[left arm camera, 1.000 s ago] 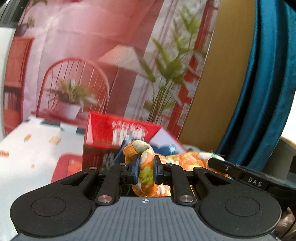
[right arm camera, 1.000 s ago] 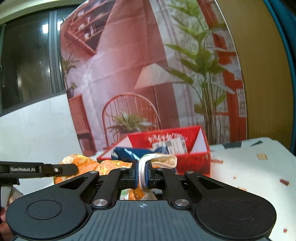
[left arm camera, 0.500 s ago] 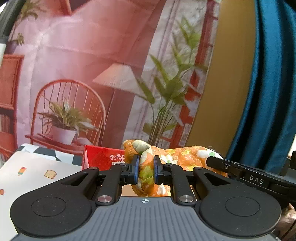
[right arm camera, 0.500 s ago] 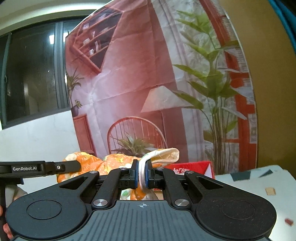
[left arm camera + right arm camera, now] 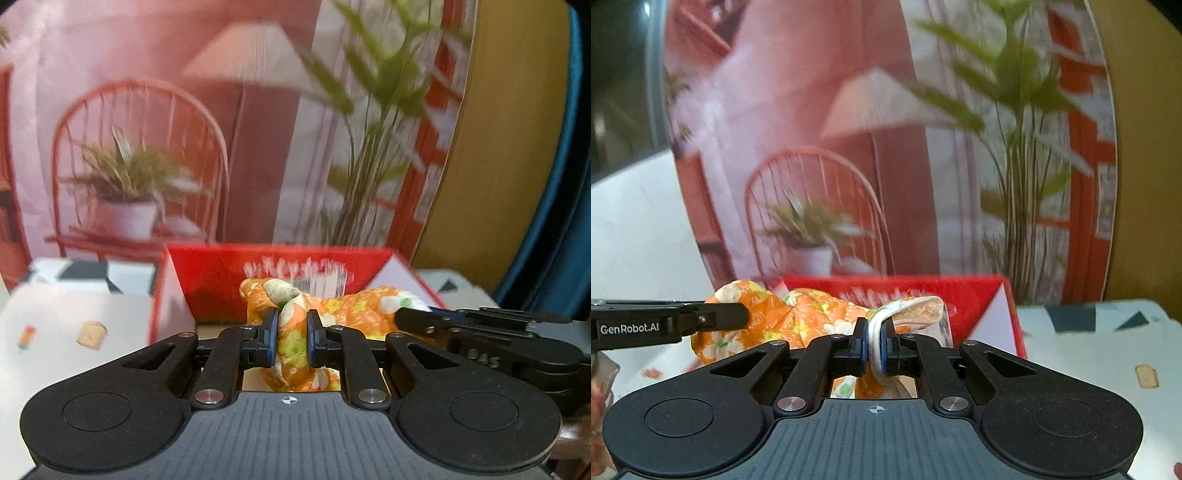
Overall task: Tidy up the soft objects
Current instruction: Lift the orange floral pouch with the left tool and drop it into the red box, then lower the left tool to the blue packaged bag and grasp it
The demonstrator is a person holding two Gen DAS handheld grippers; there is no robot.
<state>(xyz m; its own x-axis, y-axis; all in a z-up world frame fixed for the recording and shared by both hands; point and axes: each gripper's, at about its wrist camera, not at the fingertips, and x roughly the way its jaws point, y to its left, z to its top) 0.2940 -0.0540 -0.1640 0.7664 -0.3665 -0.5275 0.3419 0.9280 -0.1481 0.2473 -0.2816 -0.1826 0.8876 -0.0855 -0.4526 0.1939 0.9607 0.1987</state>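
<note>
Your left gripper (image 5: pixel 291 341) is clamped on a bunched fold of the orange flowered cloth (image 5: pixel 354 310), and your right gripper (image 5: pixel 873 345) pinches a thin white-backed edge of the same cloth (image 5: pixel 798 317), its jaws almost together. The cloth hangs stretched between them, in front of the open red box (image 5: pixel 214 280), above the white patterned tabletop (image 5: pixel 74 317). Behind stands a printed backdrop (image 5: pixel 166 110).

"GenRobot.AI" stands in white on the black body of the left gripper (image 5: pixel 738 317), seen from the right wrist. The right gripper (image 5: pixel 404 317) bears blurred letters, roughly "DAS". White print on the red box (image 5: pixel 221 273) is unreadable.
</note>
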